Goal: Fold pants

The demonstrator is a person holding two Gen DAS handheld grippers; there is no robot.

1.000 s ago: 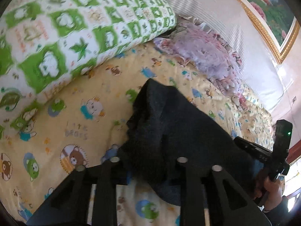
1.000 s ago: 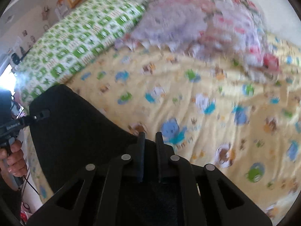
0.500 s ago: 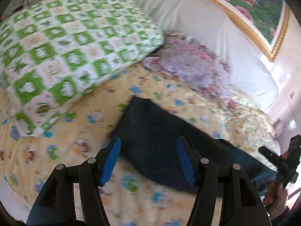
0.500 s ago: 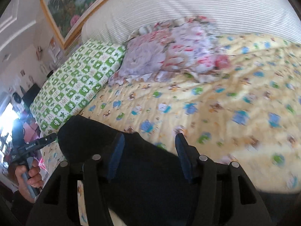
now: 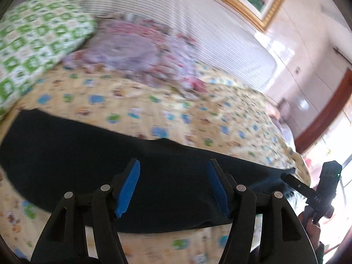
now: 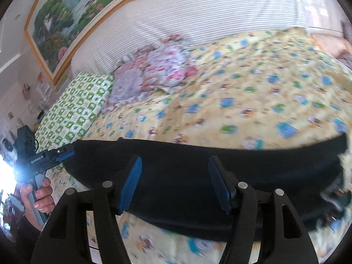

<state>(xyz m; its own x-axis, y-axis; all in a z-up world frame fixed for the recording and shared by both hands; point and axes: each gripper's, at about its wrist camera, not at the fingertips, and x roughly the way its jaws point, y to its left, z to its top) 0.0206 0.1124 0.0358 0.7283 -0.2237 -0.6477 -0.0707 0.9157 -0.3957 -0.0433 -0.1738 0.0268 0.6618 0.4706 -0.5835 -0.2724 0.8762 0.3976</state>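
Nearest to me, my left tool (image 5: 172,187) is spread wide with nothing between its blue pads (image 5: 127,189), and my right tool (image 6: 173,186) is likewise released and empty. Just beyond both, the dark pants (image 5: 88,154) lie as a long flat band across the yellow cartoon-print bedspread (image 6: 253,88). Farther back I see a green checked pillow (image 5: 33,44), a floral pillow (image 6: 154,70) beside it, then the striped headboard (image 6: 198,11).
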